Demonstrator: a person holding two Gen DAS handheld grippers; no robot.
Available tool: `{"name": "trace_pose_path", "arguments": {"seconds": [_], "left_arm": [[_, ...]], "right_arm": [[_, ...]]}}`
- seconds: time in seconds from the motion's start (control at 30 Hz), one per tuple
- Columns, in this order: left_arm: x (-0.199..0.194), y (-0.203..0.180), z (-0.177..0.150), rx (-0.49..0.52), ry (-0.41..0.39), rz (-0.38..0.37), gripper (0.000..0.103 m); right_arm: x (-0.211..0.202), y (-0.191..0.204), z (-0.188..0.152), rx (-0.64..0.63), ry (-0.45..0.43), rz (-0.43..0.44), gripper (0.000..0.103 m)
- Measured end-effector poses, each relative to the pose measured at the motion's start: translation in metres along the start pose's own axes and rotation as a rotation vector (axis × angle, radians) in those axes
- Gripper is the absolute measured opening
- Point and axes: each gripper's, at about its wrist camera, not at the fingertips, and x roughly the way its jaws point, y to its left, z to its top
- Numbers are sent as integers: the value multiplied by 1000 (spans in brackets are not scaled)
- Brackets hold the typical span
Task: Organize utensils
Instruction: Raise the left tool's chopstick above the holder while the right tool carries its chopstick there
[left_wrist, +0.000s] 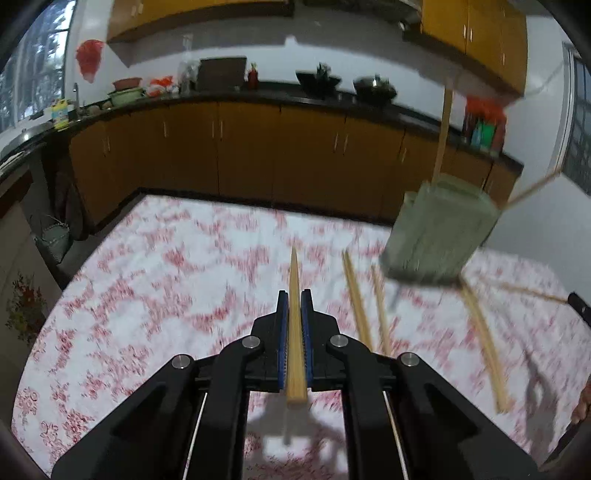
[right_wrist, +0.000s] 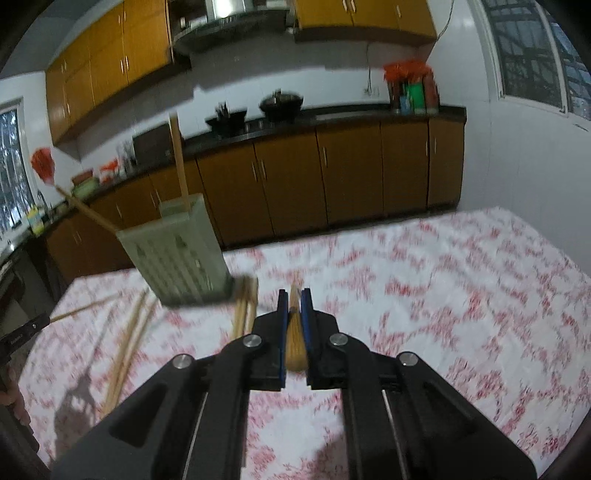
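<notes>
Each gripper, left (left_wrist: 294, 301) and right (right_wrist: 294, 301), squeezes one chopstick (left_wrist: 295, 332) tight beside the green holder (left_wrist: 439, 236) on the tabletop (left_wrist: 166, 277).

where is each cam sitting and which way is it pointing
Left wrist: on the left gripper, looking along its fingers over the floral tablecloth toward the cabinets; its jaws grip a chopstick.
Right wrist: on the right gripper, facing the same counter; its jaws grip a chopstick.
Shared: the green holder and loose chopsticks.
</notes>
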Motion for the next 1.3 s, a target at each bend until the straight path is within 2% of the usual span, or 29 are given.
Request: {"name": "trace_pose_path", "arguments": {"seconds": [0.17,0.57,0.97,1.13,1.3], "left_arm": [[-10,-4,14,-8,-51,-9,8],[-19,-12,32,24,-88,-25,7],[-67,-55,87,86,-256,-147,7],[-86,-75,99,101,-312,-225,7],[-89,-87,118,73,-376,-243,7]], "right_arm": [[-8,-1,11,14,-47,7,8],[-21,7,31,20,-108,47,8],[-66,45,97,9,-291,246,8],[-73,62,116,-12,-358,278,8],[-66,73,132,-18,-400,275,8]]}}
